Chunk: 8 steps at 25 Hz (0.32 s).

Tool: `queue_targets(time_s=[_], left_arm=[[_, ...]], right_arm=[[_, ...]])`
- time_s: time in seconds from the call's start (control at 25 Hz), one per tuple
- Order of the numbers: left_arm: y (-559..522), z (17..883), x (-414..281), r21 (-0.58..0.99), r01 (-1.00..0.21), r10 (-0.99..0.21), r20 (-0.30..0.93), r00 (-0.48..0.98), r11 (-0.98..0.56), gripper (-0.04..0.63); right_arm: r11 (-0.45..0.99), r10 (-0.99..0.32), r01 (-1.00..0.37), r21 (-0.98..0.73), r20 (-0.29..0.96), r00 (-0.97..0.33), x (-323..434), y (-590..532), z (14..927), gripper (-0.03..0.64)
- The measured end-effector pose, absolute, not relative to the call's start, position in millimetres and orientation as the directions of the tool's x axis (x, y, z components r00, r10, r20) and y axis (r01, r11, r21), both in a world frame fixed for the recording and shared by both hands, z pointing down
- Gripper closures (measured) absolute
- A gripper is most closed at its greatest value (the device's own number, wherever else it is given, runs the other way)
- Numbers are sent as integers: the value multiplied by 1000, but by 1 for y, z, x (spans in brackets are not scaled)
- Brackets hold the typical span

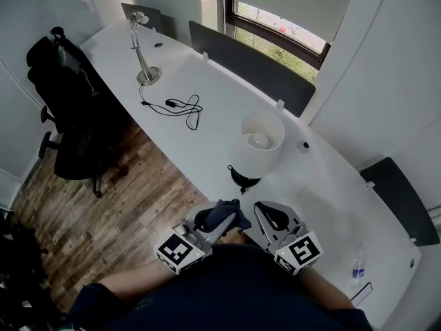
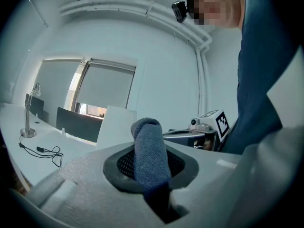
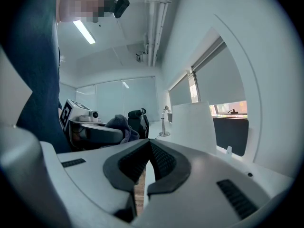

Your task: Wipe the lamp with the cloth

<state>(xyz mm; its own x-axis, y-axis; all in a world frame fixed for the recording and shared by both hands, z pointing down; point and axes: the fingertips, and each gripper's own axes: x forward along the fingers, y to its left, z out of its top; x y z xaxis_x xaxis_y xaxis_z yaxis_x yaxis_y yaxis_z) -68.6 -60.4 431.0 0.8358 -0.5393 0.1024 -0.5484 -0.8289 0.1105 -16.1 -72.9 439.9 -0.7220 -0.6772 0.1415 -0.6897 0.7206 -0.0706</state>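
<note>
A table lamp with a white drum shade (image 1: 262, 141) and a black base (image 1: 244, 178) stands on the white desk (image 1: 207, 136), near its front edge. Just below it, my left gripper (image 1: 227, 221) is shut on a dark blue cloth (image 1: 215, 214), a short way from the base. In the left gripper view the cloth (image 2: 148, 141) sticks up between the jaws, with the shade (image 2: 116, 123) behind it. My right gripper (image 1: 260, 207) hovers beside the left one, right of the base. Its jaws (image 3: 148, 144) are shut with nothing between them, and the shade (image 3: 192, 125) is ahead to the right.
A slim metal desk lamp (image 1: 143, 54) and a black cable (image 1: 182, 107) lie at the desk's far left. Grey divider panels (image 1: 251, 64) line the back edge. A black office chair (image 1: 69, 109) stands on the wood floor at left. A water bottle (image 1: 357, 267) is at right.
</note>
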Motion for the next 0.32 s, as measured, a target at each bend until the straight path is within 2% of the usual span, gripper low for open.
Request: queue_targets(time_s=[0.32], left_arm=[[-59,433,-70,125,-552,-543,102,833,-824,528]], right_arm=[[727,-671,-683,-67,144,-728,-18,-71,443,607]])
